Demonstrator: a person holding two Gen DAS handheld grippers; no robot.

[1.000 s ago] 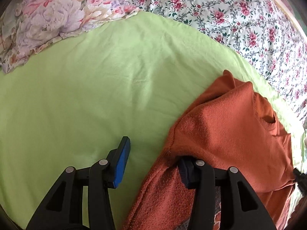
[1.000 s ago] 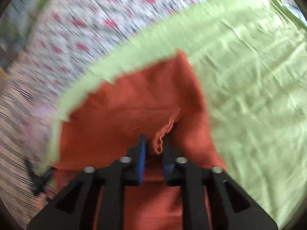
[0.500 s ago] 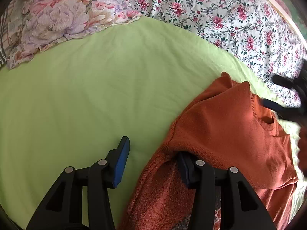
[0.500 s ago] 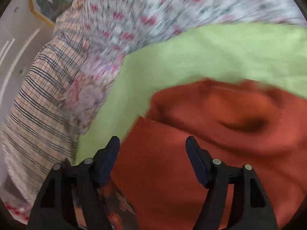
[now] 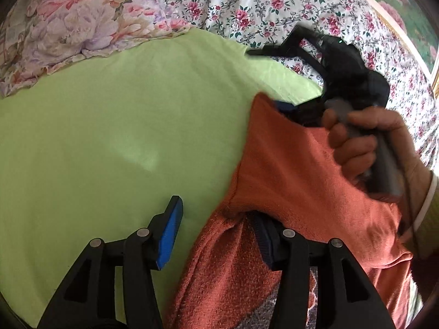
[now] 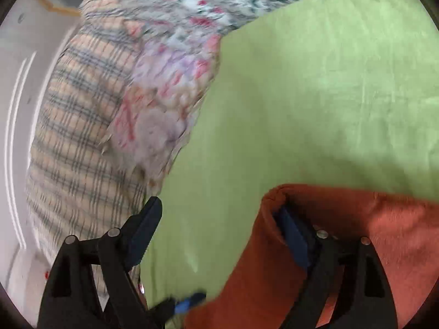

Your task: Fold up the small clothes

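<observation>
A rust-orange knit sweater lies on a light green cloth, at the right of the left wrist view. My left gripper is open; its right finger is tucked under a fold of the sweater, its left finger over bare green cloth. My right gripper, held by a hand, shows open at the sweater's far corner. In the right wrist view the right gripper is open, its right finger inside a fold of the sweater, its left finger over green cloth.
A floral bedsheet lies beyond the green cloth. A purple-pink floral pillow sits at the far left. A plaid cloth lies left of it in the right wrist view. A white wall is at the far left.
The right gripper let go of the sweater's edge, opened, and swung across to the sweater's far corner, sliding one finger under a fold. The left gripper stayed put.
</observation>
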